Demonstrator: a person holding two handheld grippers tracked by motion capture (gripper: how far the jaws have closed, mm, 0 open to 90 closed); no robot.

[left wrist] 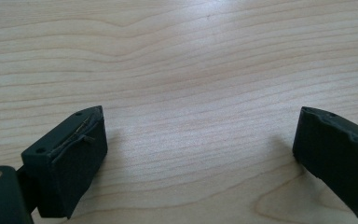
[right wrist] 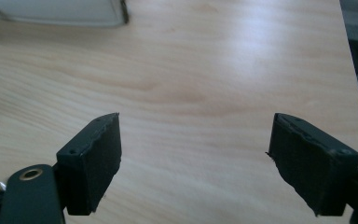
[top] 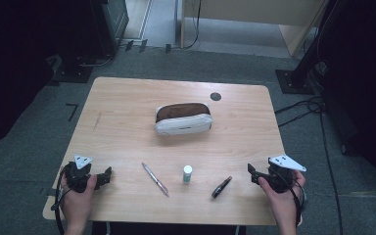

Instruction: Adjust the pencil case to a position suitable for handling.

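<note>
A white pouch (top: 183, 118) with a brown open top lies at the middle of the wooden table (top: 127, 117); its white edge (right wrist: 56, 11) appears at the top left of the right gripper view. Nearer the front edge lie a pen (top: 155, 179), a small white bottle with a green base (top: 188, 173) and a dark clip-like object (top: 222, 187). My left gripper (top: 105, 177) rests at the front left, open, with bare wood between its jaws (left wrist: 200, 140). My right gripper (top: 252, 174) rests at the front right, open over bare wood (right wrist: 196, 154).
A small dark round disc (top: 216, 96) sits near the table's far right. Grey carpet surrounds the table, with cables (top: 303, 107) on the floor at the right and dark stands at the back left and right. The table's right edge (right wrist: 352, 70) shows in the right gripper view.
</note>
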